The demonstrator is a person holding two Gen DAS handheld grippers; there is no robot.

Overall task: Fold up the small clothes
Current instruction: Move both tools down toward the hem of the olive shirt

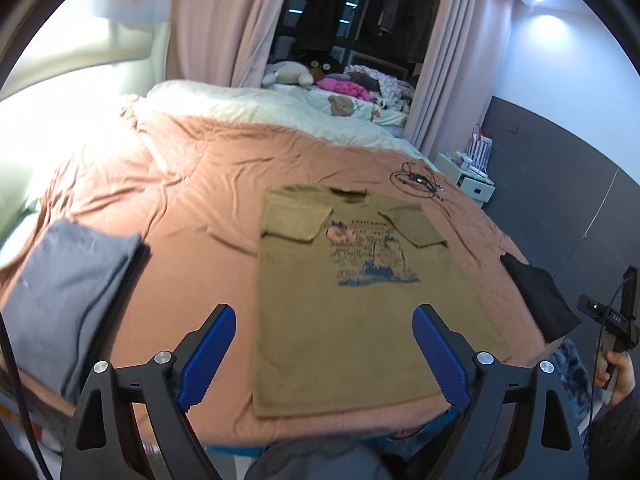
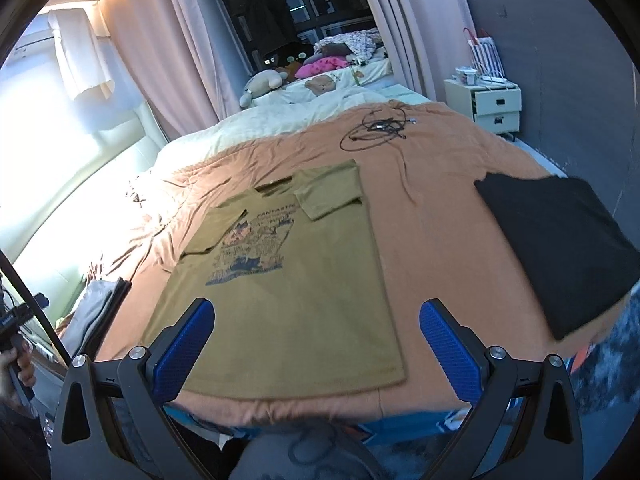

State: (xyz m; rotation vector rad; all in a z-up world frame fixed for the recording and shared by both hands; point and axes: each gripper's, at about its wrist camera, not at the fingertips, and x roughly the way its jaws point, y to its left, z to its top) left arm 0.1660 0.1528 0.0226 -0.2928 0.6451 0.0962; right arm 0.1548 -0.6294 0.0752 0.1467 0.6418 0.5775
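The orange bedspread (image 1: 192, 184) stretched ahead of both tools. The olive T-shirt (image 1: 340, 312), sleeves folded in, lay flat just beyond the left gripper (image 1: 324, 356) and right gripper (image 2: 316, 354), both released and empty. Pinching bedspread with the hem would likely drag the shirt crooked.

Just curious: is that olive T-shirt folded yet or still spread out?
Partly folded: the olive T-shirt lies flat on the bedspread, both sleeves turned in over its chest.
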